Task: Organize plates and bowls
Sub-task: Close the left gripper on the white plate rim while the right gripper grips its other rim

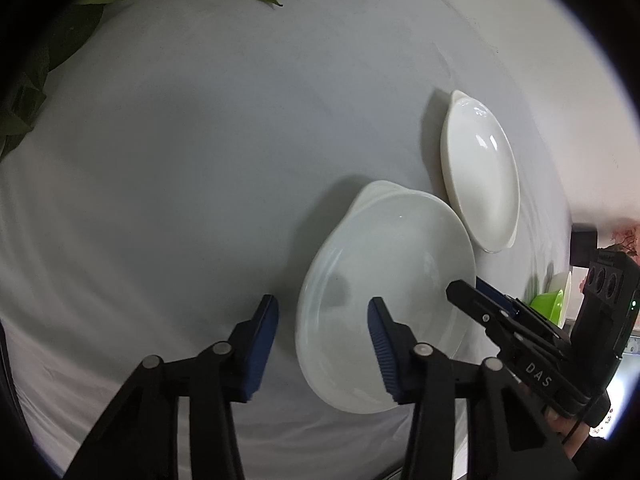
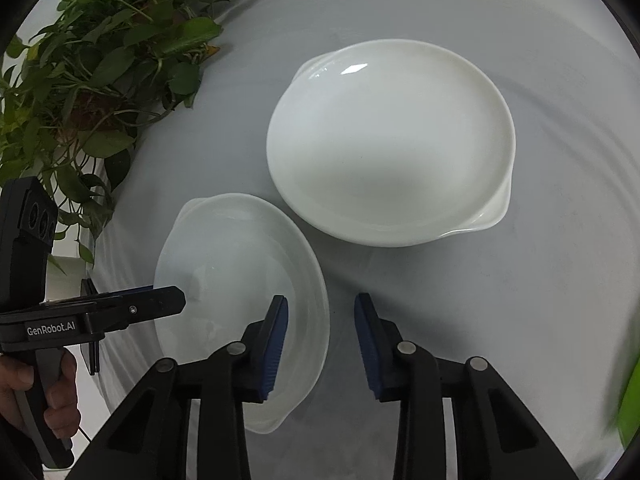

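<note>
White cloth, rippled in soft folds, covers the bench [image 2: 500, 300] where two white handled plates lie side by side. One nearer plate [image 1: 384, 300] sits between both tools; its twin, the farther plate [image 2: 392, 144], rests just beyond it on the cloth, the two rims close together. A leafy green plant [image 2: 92, 72] spills over the bench's far left corner in the right wrist view, and a green bowl [image 1: 548, 304] shows at the right edge of the left wrist view, nested against something white that is too hidden to name.

Two hand-held tools work the scene. On the left gripper [image 1: 324, 344], the jaws straddle the nearer plate's left rim, one blue pad outside on the cloth and one over the plate's well; neither pad visibly presses the rim. On the right gripper [image 2: 320, 344], the jaws likewise straddle the same plate's opposite rim, one pad above the plate and one over bare cloth, with a gap showing on each side. A hand [image 2: 24, 392] grips the left tool's handle at the lower left of the right wrist view.
</note>
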